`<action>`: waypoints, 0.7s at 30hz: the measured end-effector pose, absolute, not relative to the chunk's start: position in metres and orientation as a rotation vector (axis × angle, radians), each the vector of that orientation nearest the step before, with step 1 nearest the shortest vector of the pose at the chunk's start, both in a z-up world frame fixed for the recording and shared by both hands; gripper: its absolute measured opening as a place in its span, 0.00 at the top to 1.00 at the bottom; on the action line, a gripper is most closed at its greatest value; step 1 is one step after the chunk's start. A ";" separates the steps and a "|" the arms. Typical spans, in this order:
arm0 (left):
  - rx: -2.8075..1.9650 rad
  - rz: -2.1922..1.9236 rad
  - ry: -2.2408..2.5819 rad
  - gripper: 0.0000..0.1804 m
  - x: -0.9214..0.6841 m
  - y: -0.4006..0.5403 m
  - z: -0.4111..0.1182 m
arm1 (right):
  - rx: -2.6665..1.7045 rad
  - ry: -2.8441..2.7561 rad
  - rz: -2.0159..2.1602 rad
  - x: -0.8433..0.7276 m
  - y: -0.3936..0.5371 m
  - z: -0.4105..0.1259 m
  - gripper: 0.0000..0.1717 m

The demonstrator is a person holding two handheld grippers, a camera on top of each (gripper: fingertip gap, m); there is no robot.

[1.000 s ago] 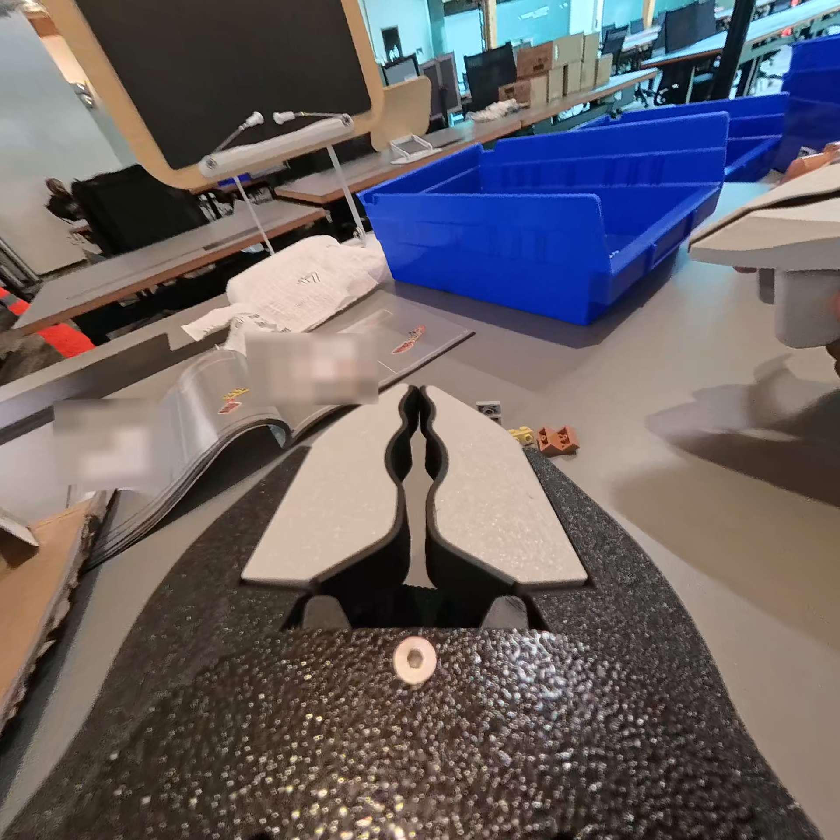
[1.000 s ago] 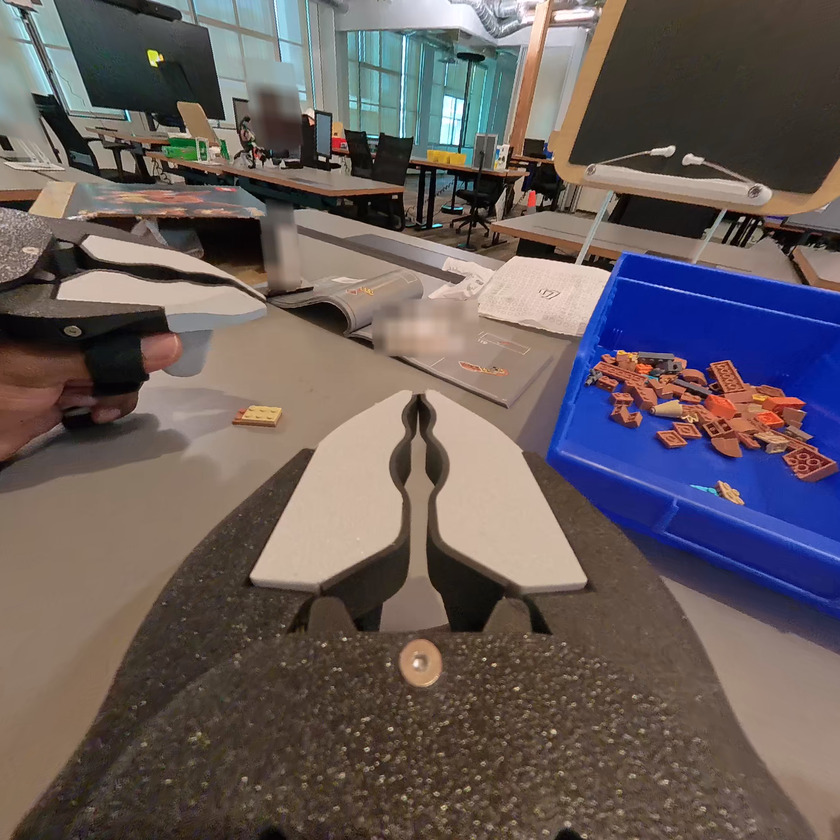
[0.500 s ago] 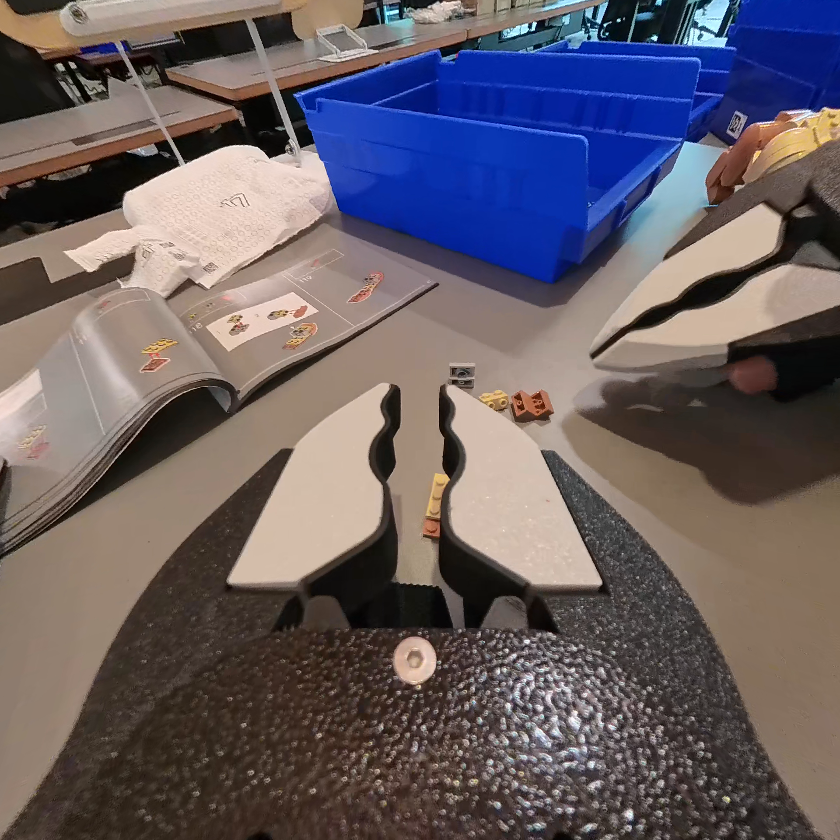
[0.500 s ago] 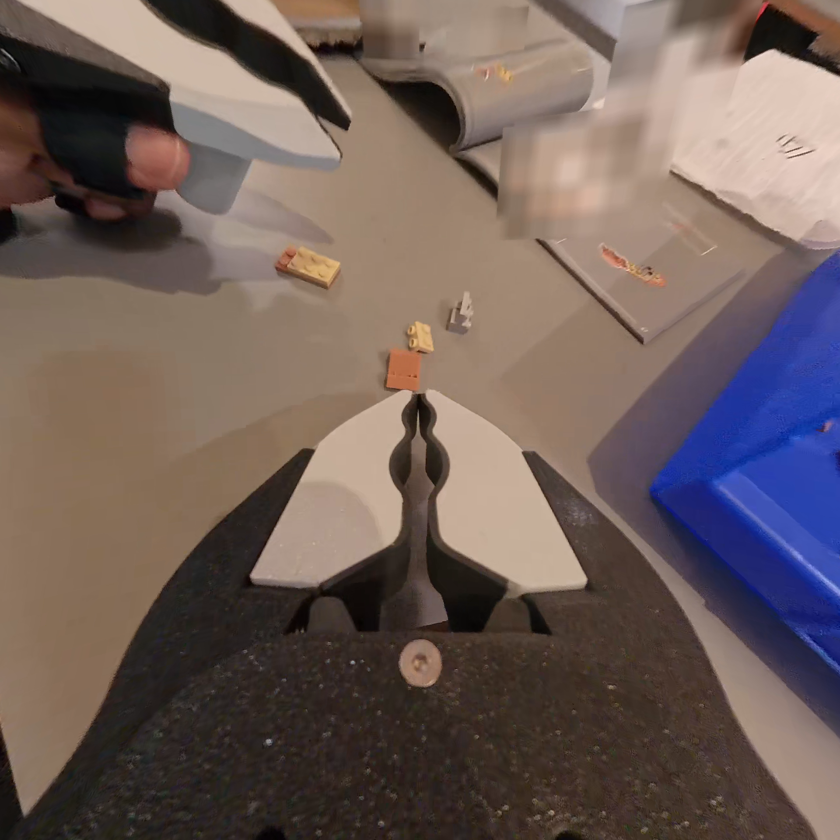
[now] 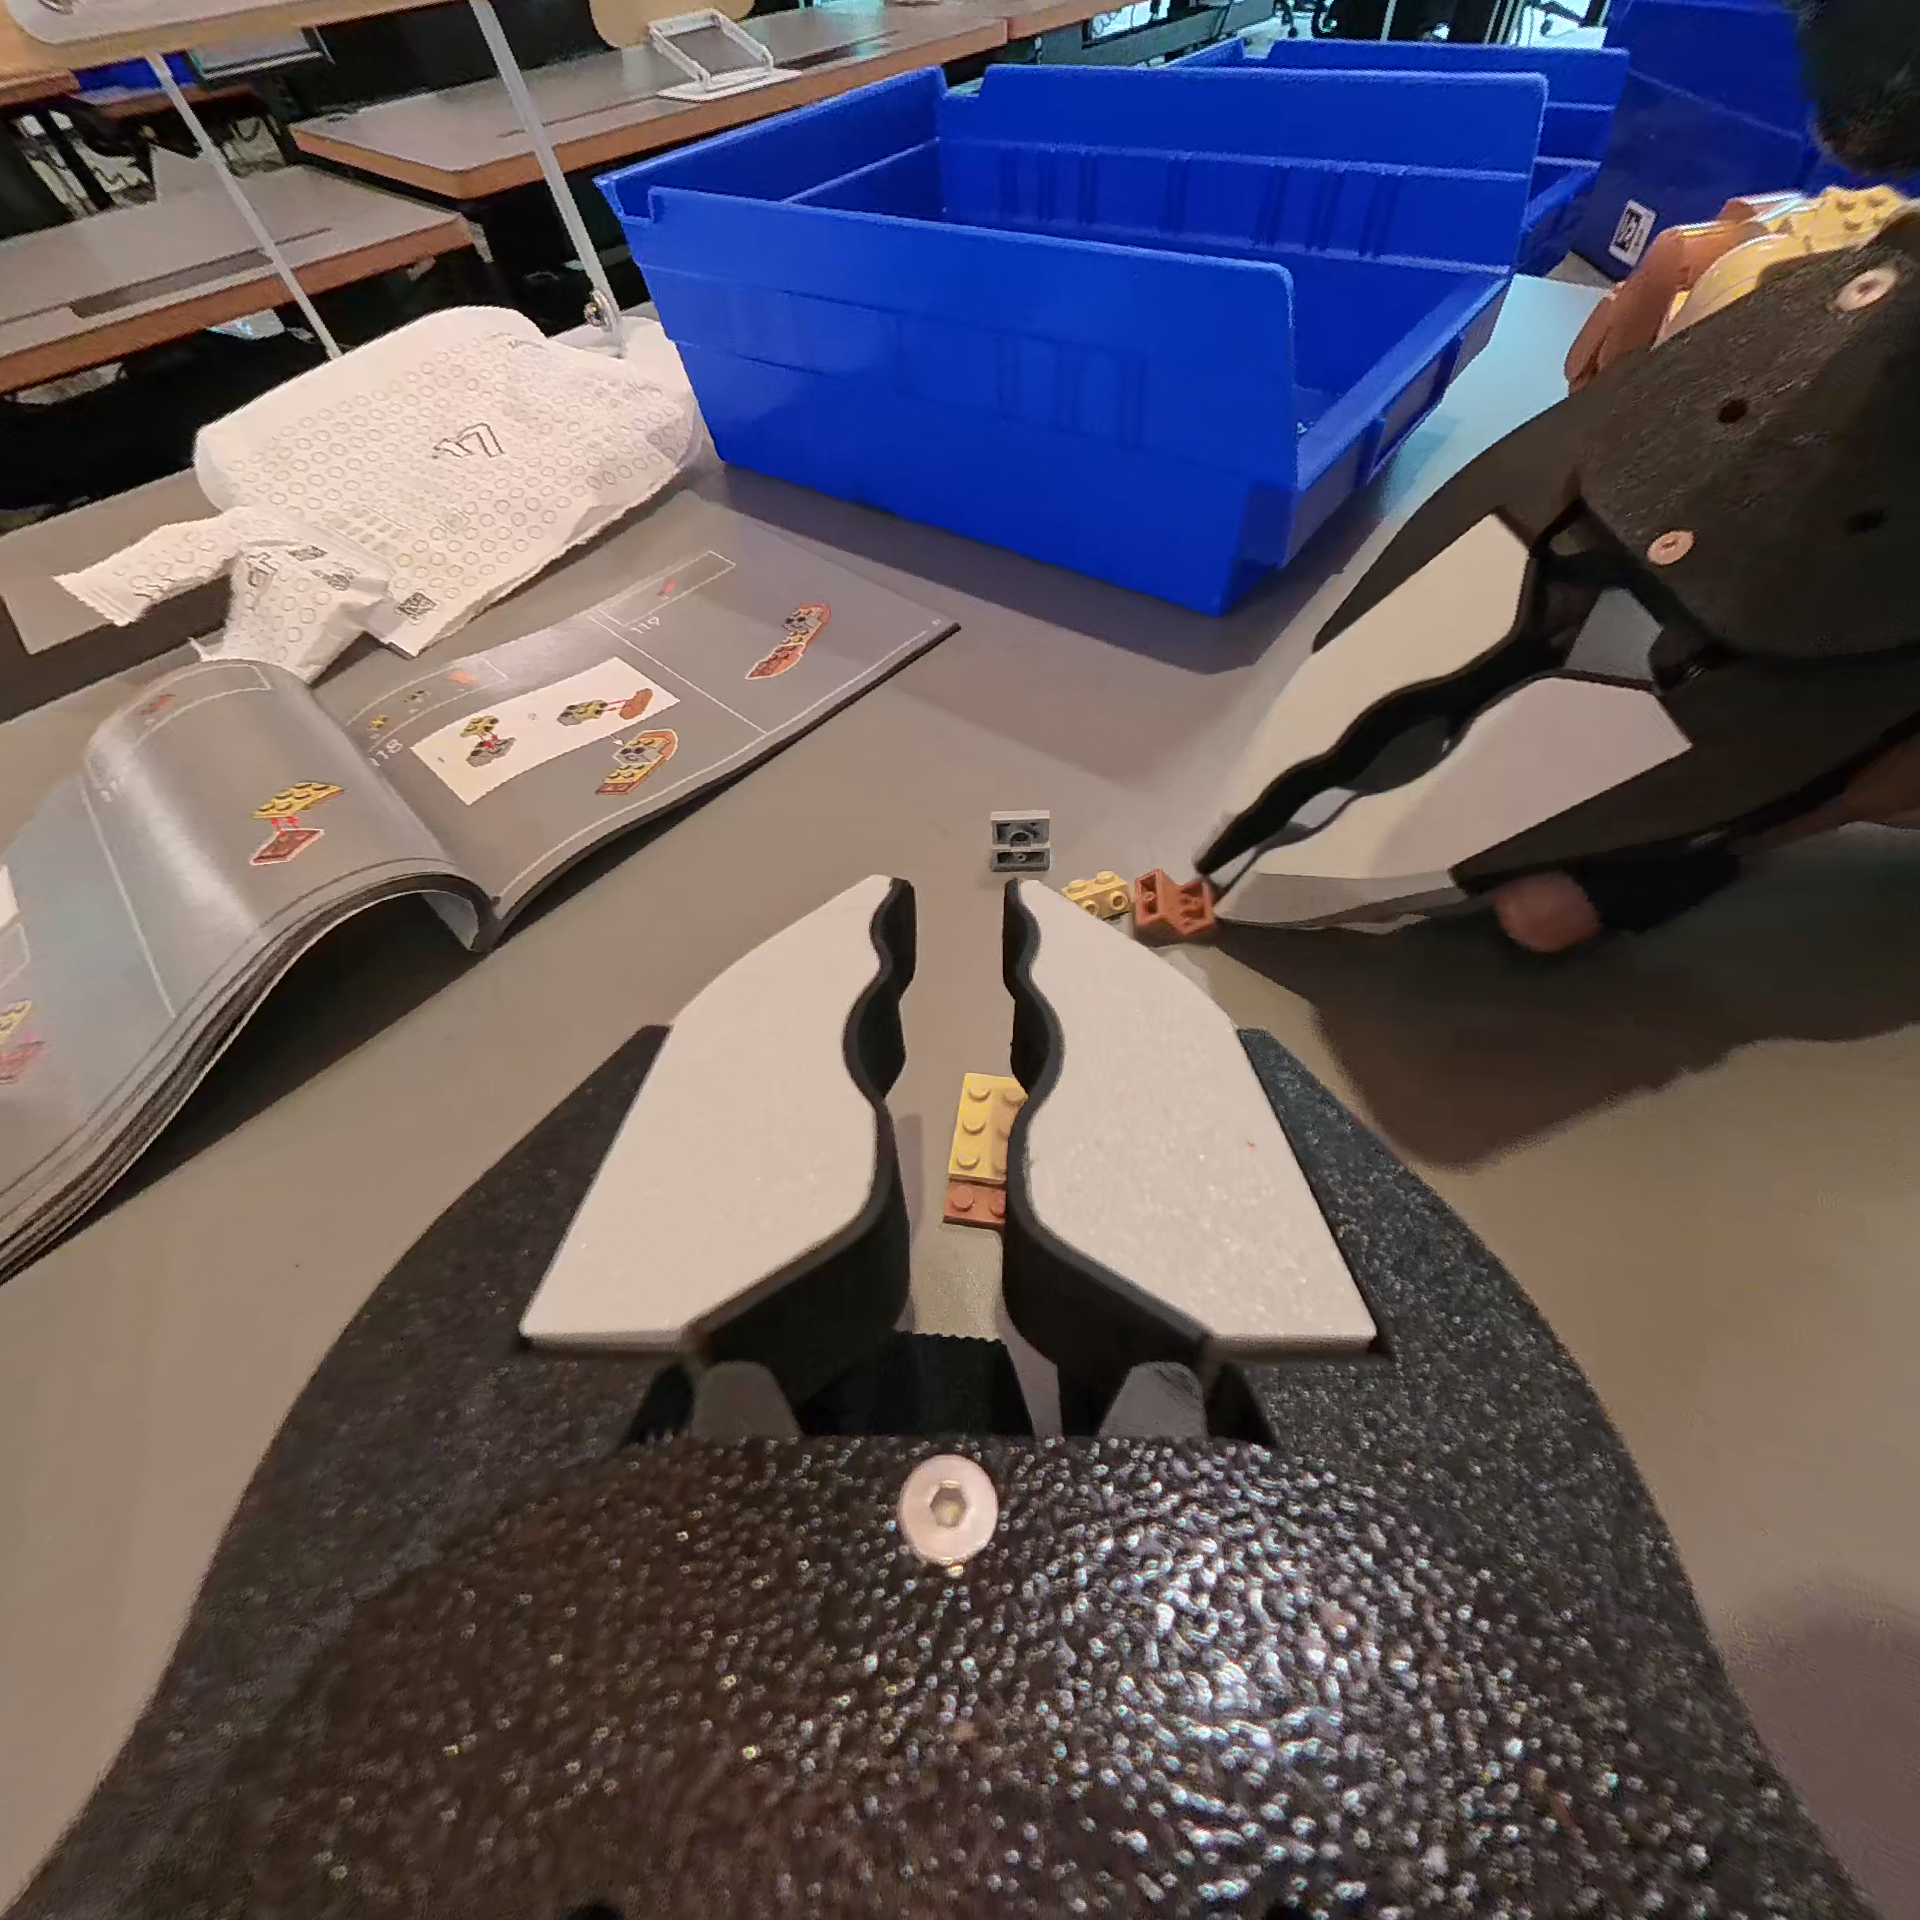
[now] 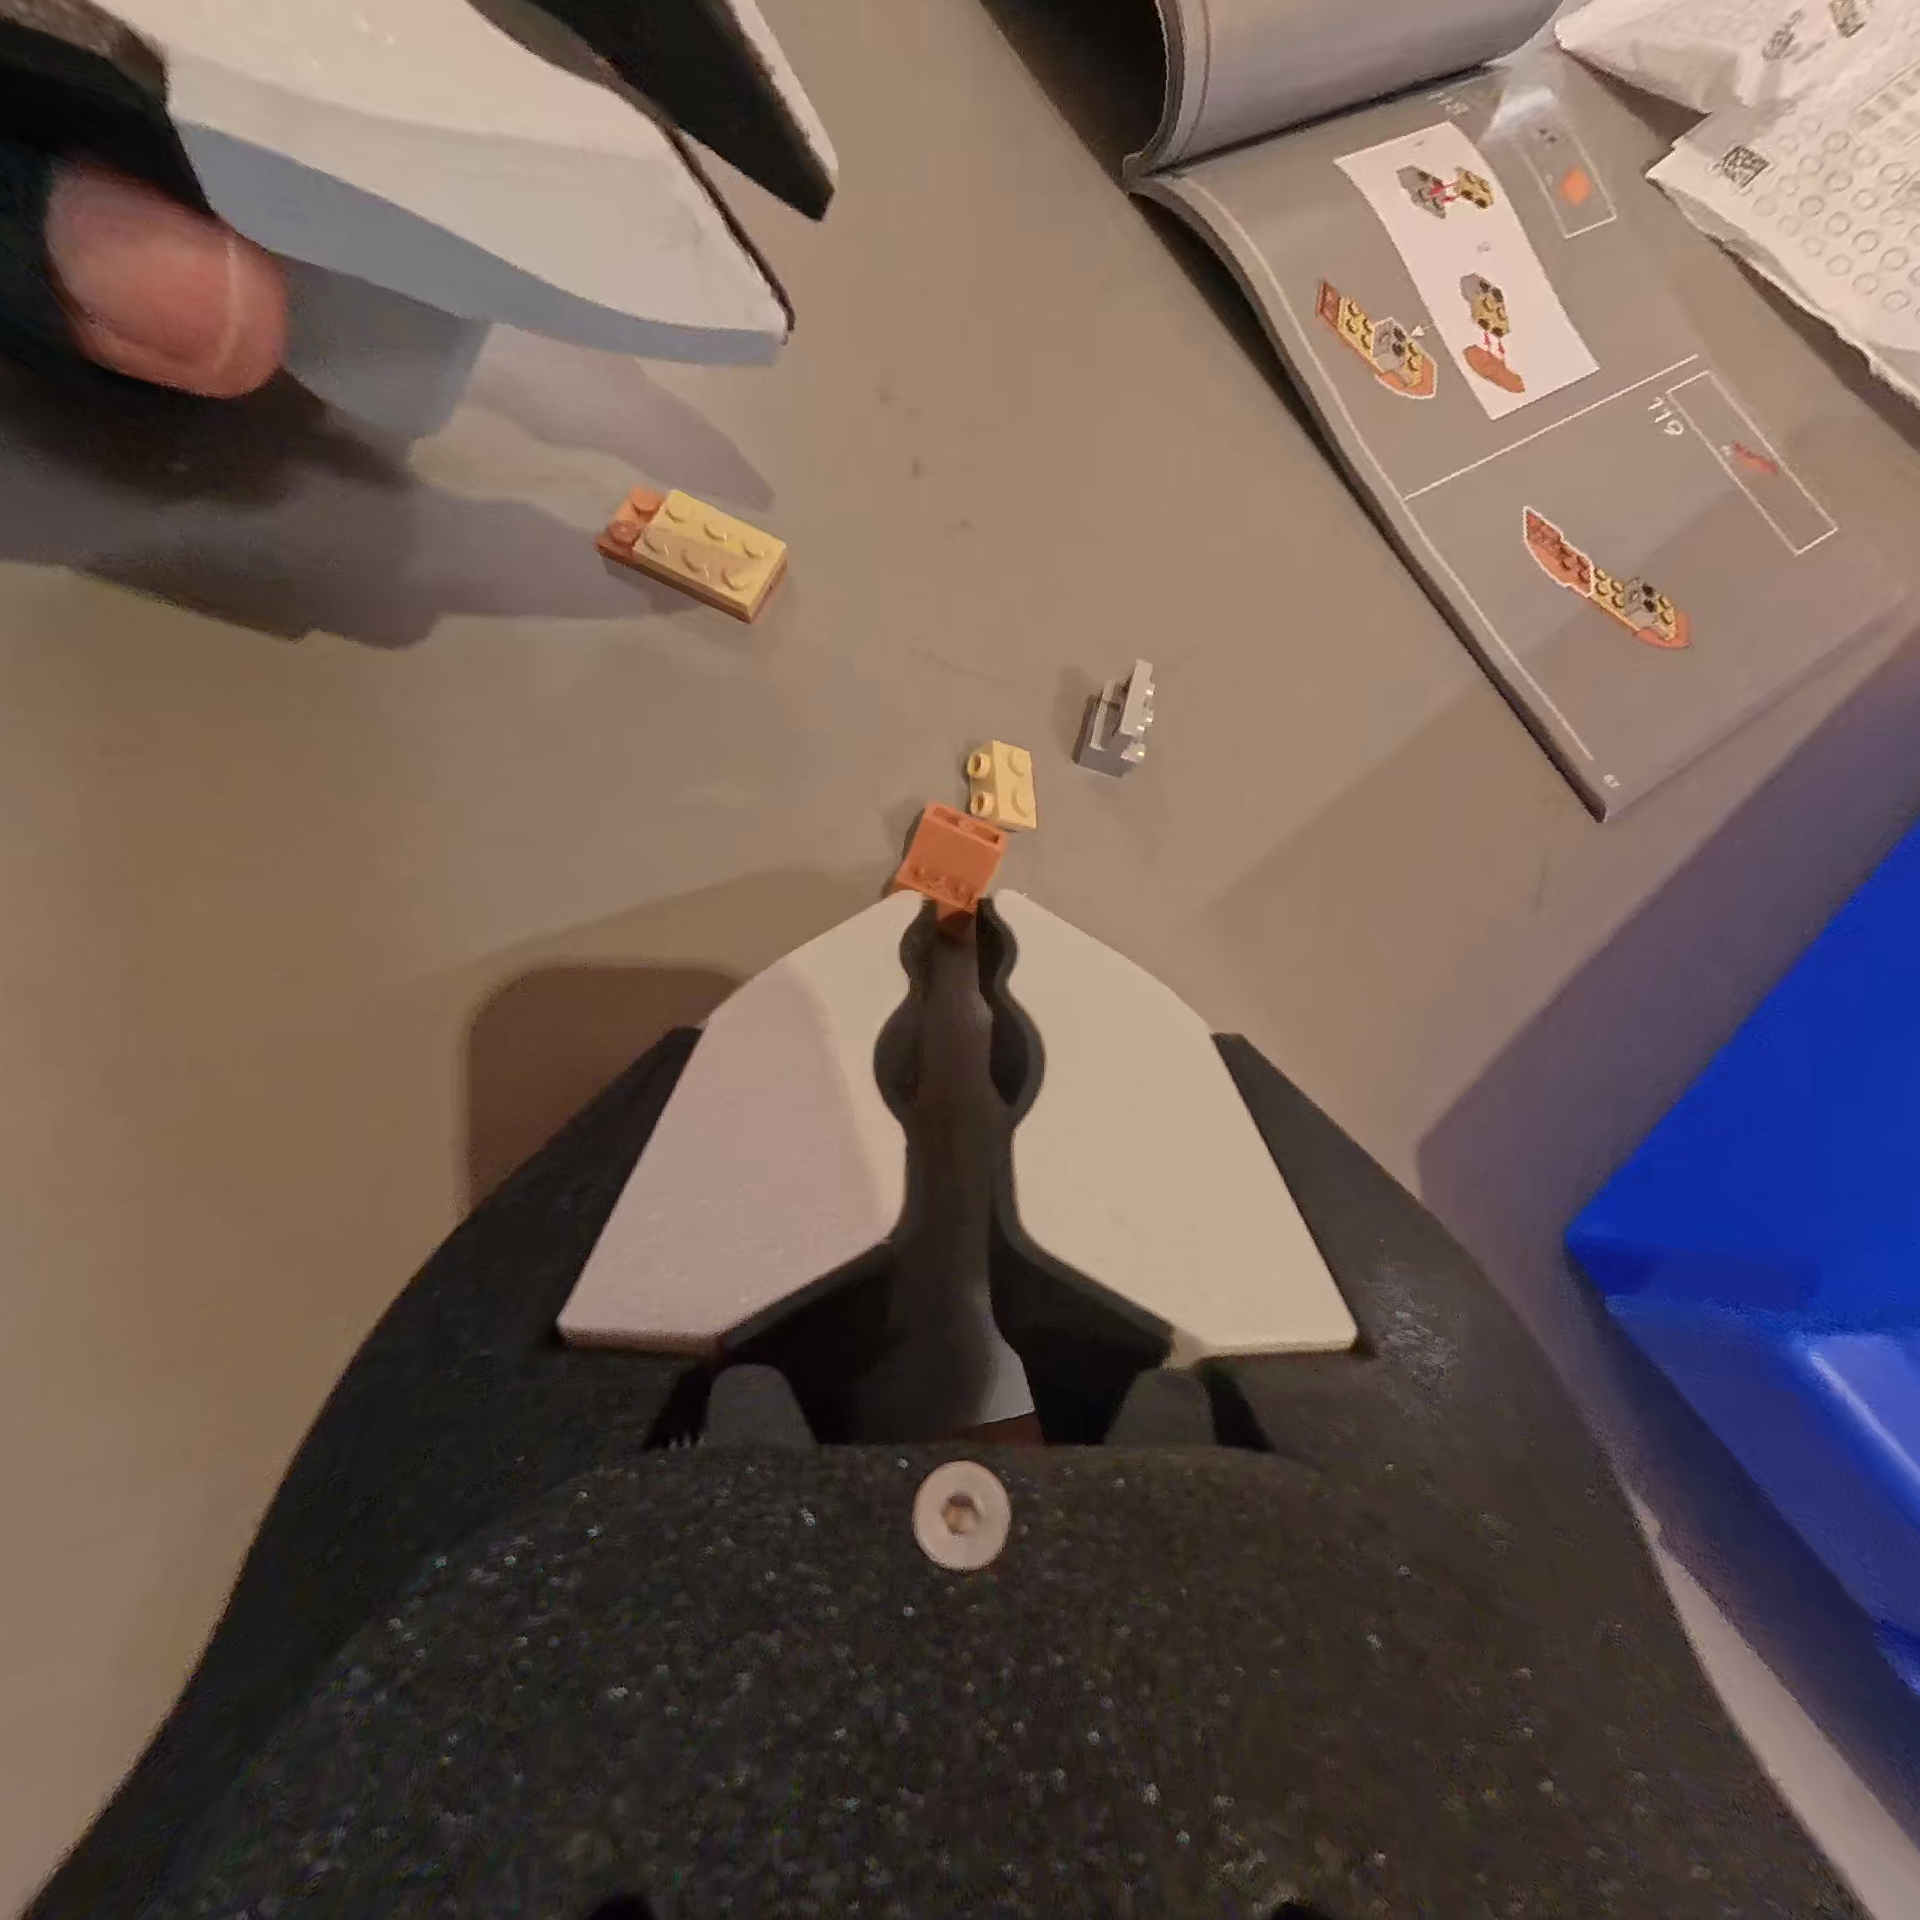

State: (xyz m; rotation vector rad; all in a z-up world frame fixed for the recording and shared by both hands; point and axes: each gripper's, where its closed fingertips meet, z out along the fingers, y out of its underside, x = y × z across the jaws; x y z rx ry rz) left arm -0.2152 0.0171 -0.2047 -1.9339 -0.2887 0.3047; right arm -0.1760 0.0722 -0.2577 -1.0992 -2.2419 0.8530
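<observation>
My left gripper (image 5: 956,894) is open and hovers low over the grey table (image 5: 1558,1299). A tan plate stacked on an orange plate (image 5: 982,1132) lies on the table and shows through the gap between the fingers, not gripped; it also shows in the right wrist view (image 6: 707,545). My right gripper (image 6: 951,909) has its fingertips slightly parted at the near edge of a small orange brick (image 6: 951,847), which rests on the table. The left wrist view shows these tips (image 5: 1210,894) against the brick (image 5: 1169,906). A small tan brick (image 6: 1003,784) touches the orange one. A grey piece (image 6: 1120,727) stands just beyond.
An open instruction booklet (image 5: 416,769) lies at the left, with a crumpled white paper bag (image 5: 416,468) behind it. A blue bin (image 5: 987,343) stands at the back, close to my right gripper's right side (image 6: 1766,1195). The left gripper (image 6: 800,270) hangs above the stacked plates. Tip to tip, the grippers are about 9 cm apart.
Both grippers came down toward the table from a raised pose. The left jaws opened over the stacked plates. The right gripper moved forward to the orange brick and its shut tips parted slightly.
</observation>
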 end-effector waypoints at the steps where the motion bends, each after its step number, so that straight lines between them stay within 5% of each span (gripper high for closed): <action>1: -1.931 0.298 -0.288 0.91 -0.215 0.017 -0.204 | -1.093 -2.244 0.848 -0.177 0.072 -0.258 0.97; 21: -1.860 0.182 -0.337 0.92 -0.219 0.003 -0.196 | -1.243 -2.297 0.947 -0.218 0.080 -0.255 0.91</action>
